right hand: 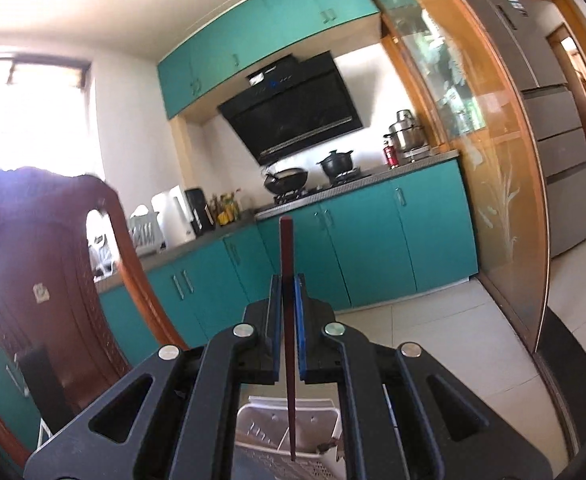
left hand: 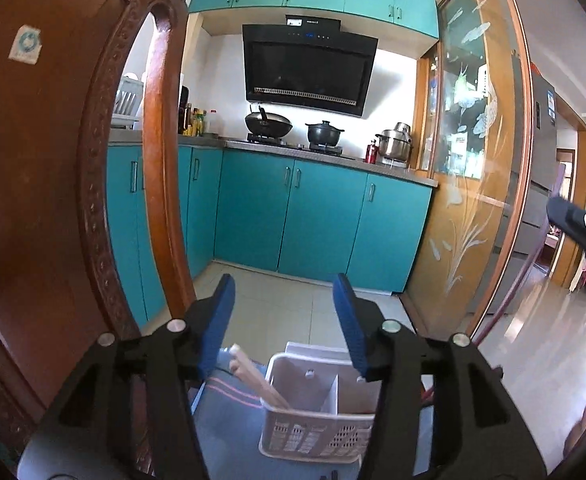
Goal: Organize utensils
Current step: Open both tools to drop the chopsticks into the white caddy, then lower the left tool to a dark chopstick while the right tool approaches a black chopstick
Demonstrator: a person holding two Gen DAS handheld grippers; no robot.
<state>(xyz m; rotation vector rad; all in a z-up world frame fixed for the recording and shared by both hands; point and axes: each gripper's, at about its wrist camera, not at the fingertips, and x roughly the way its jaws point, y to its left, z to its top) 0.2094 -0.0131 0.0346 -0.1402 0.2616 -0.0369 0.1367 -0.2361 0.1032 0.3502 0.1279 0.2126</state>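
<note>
A white perforated utensil basket point(left hand: 317, 428) with a divider sits low in the left wrist view, just under my left gripper point(left hand: 284, 284). That gripper's blue pads stand apart, with nothing between them. A pair of pale wooden chopsticks point(left hand: 253, 376) leans in the basket's left compartment, their tops poking out to the left. My right gripper point(right hand: 288, 280) is shut on a dark red-brown chopstick point(right hand: 286, 248), held upright. Its lower tip reaches down over the same basket point(right hand: 265, 420). A black part at the left view's right edge may be the right gripper.
A carved wooden chair back point(left hand: 53, 160) fills the left side, close to the left gripper. A blue-grey striped cloth point(left hand: 229, 400) lies under the basket. Beyond are teal kitchen cabinets point(left hand: 293, 212), a glass sliding door point(left hand: 473, 160) and a grey fridge point(right hand: 553, 120).
</note>
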